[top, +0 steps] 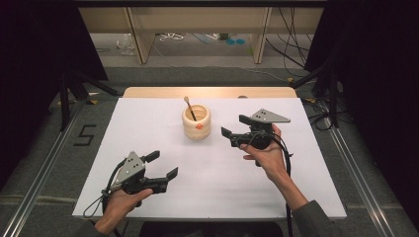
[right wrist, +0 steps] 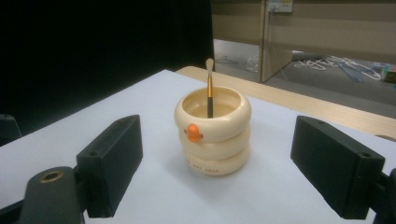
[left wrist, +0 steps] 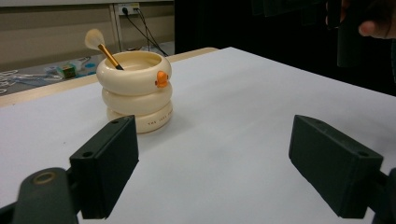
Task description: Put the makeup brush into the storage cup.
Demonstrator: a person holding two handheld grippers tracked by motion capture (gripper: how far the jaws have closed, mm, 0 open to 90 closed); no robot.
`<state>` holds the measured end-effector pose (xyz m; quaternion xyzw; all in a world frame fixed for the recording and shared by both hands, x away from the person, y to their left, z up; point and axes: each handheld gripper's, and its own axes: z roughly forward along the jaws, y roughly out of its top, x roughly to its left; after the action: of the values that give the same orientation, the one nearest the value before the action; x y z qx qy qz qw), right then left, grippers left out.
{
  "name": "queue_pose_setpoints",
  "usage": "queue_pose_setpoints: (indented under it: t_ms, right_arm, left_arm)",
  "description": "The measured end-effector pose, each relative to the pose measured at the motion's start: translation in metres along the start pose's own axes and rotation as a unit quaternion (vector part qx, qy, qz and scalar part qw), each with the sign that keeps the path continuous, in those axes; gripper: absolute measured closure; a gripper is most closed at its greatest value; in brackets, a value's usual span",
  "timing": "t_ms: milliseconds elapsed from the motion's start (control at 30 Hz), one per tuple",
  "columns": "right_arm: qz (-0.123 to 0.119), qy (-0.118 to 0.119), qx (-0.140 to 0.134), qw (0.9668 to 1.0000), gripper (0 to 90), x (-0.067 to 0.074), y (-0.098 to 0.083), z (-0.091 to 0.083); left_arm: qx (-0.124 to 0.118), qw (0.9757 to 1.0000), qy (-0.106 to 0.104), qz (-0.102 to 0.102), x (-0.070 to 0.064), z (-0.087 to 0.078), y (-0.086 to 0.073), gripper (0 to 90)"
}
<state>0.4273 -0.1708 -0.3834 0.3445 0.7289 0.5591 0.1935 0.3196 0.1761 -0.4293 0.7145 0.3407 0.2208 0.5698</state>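
Cream ringed cup [top: 196, 123] upright, brush [top: 190, 108] inside, bristles up

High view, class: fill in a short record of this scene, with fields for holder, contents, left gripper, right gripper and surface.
holder: cream ringed pot, upright, orange beak on its front
contents: one brush, leaning, bristles up
left gripper: open, empty, apart from the pot
right gripper: open, empty, beside the pot, not touching
surface: white table
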Motion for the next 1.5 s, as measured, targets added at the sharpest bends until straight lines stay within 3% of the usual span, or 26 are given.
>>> queue_pose_setpoints:
  t_ms: [100,133,200,267,333,400,600,667,700,767,833,867,933,1133,1500]
  right_arm:
    - [0.008,0.0,0.01,0.9999,17.5,0.001,-0.001,-0.004]
    - [-0.003,-0.004,0.001,1.0,17.4,0.0,-0.002,-0.003]
    - [0.007,0.003,0.004,1.0,17.4,0.001,-0.003,-0.005]
    - [-0.003,-0.001,-0.001,1.0,17.3,0.001,-0.003,-0.005]
    - [0.008,0.002,0.011,0.9999,16.9,0.003,-0.003,-0.007]
    - [-0.004,-0.003,-0.002,1.0,16.2,0.002,-0.004,-0.007]
    - [0.005,-0.001,-0.001,1.0,16.1,0.006,-0.004,-0.011]
    - [-0.004,0.0,-0.008,1.0,16.1,0.005,-0.005,-0.011]
    - [0.007,0.005,-0.001,1.0,16.1,0.007,-0.006,-0.012]
    - [-0.003,-0.001,-0.004,1.0,16.1,0.006,-0.007,-0.013]
    - [0.005,0.004,0.0,1.0,16.1,0.008,-0.009,-0.014]
    - [-0.007,0.002,-0.008,0.9999,16.0,0.007,-0.01,-0.014]
    - [0.004,0.003,-0.001,1.0,15.9,0.011,-0.011,-0.016]
    - [-0.007,0.007,-0.002,0.9999,15.8,0.017,-0.018,-0.017]
    - [0.003,0.017,0.0,0.9999,15.8,0.026,-0.031,-0.024]
  left_arm:
    - [0.001,1.0,0.0,0.001,0.0,0.0,0.0,15.7]
    - [0.001,1.0,0.0,0.001,0.0,0.0,0.0,15.7]
    - [0.001,1.0,0.0,0.001,0.0,0.0,0.0,15.7]
    - [0.001,1.0,0.0,0.0,0.0,0.0,0.0,15.7]
    - [0.001,1.0,0.0,0.001,0.0,0.0,0.0,15.7]
    - [0.001,1.0,0.0,0.0,0.0,0.0,0.0,15.7]
    - [0.001,1.0,0.0,0.0,0.0,0.0,0.0,15.7]
    - [0.001,1.0,0.0,0.0,0.0,0.0,0.0,15.7]
    - [0.001,1.0,0.0,0.001,0.0,0.0,0.0,15.7]
    - [0.001,1.0,0.0,0.001,0.0,0.0,0.0,15.7]
    - [0.001,1.0,0.0,0.0,0.0,0.0,0.0,15.7]
    - [0.001,1.0,0.0,0.0,0.0,0.0,0.0,15.7]
    - [0.001,1.0,0.0,0.0,0.0,0.0,0.0,15.7]
    - [0.001,1.0,0.0,0.0,0.0,0.0,0.0,15.7]
    - [0.0,1.0,0.0,0.001,0.0,0.0,0.0,15.7]
